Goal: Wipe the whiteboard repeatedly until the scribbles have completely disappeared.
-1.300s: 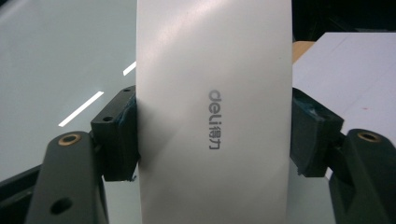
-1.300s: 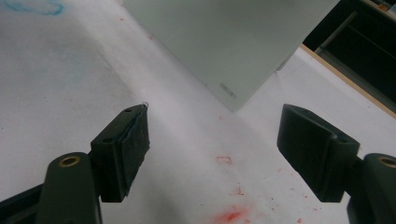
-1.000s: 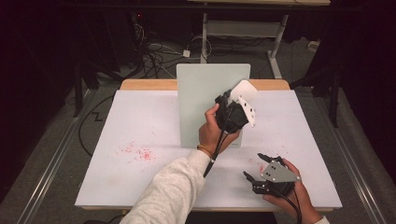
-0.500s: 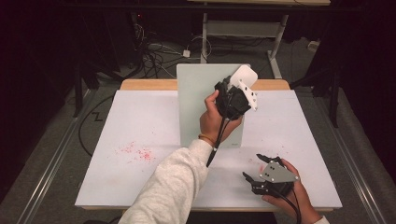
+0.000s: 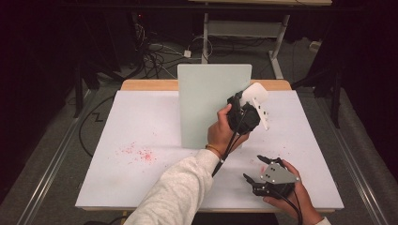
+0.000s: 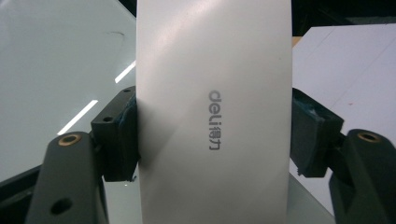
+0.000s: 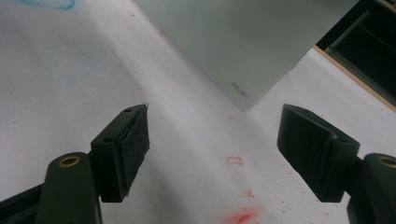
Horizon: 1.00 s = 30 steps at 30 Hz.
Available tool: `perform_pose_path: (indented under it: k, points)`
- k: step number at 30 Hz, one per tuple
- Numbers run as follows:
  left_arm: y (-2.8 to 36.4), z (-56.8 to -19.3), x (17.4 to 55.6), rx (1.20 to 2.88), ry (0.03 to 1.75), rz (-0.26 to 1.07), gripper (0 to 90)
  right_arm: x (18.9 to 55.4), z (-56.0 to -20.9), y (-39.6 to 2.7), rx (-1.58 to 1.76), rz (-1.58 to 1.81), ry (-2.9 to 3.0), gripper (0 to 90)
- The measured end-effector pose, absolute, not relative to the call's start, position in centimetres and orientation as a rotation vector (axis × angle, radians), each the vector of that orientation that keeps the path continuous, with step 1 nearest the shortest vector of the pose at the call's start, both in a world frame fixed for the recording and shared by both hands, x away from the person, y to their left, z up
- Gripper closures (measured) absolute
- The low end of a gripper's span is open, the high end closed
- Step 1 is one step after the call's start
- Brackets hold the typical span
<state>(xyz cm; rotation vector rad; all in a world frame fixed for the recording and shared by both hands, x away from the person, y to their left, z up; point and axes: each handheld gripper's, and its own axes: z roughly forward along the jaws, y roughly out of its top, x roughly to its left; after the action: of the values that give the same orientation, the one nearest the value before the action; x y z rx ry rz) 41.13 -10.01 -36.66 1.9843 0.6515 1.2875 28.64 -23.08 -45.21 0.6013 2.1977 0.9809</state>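
A pale green board (image 5: 206, 103) stands upright on the white table (image 5: 141, 122). My left gripper (image 5: 248, 107) is held up at the board's right edge, shut on a white "deli" eraser (image 5: 255, 93). In the left gripper view the eraser (image 6: 212, 112) is pinched between both pads of the left gripper (image 6: 212, 135), with the board (image 6: 60, 56) behind it at the left. My right gripper (image 5: 253, 168) rests near the table's front right, open. In the right gripper view nothing lies between the jaws of the right gripper (image 7: 215, 149), which point at the board's lower corner (image 7: 243, 42).
Red marker specks (image 5: 138, 152) are scattered on the table's left half, and red smears (image 7: 243, 217) lie just ahead of the right gripper. A wooden strip (image 5: 150, 85) edges the table's far side. Cables and a desk frame (image 5: 244, 28) stand on the floor beyond.
My left gripper with the eraser rose along the board, then shifted right and slightly down to the board's right edge. The right gripper has stayed put.
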Motion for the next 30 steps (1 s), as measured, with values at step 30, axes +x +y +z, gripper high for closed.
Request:
perform_pose_path:
  k: [30]
  points:
    - [-8.1,-34.5,42.0,1.986,0.689,1.342,29.0,28.5,-45.6,-22.6,0.584,0.962,2.23,25.8]
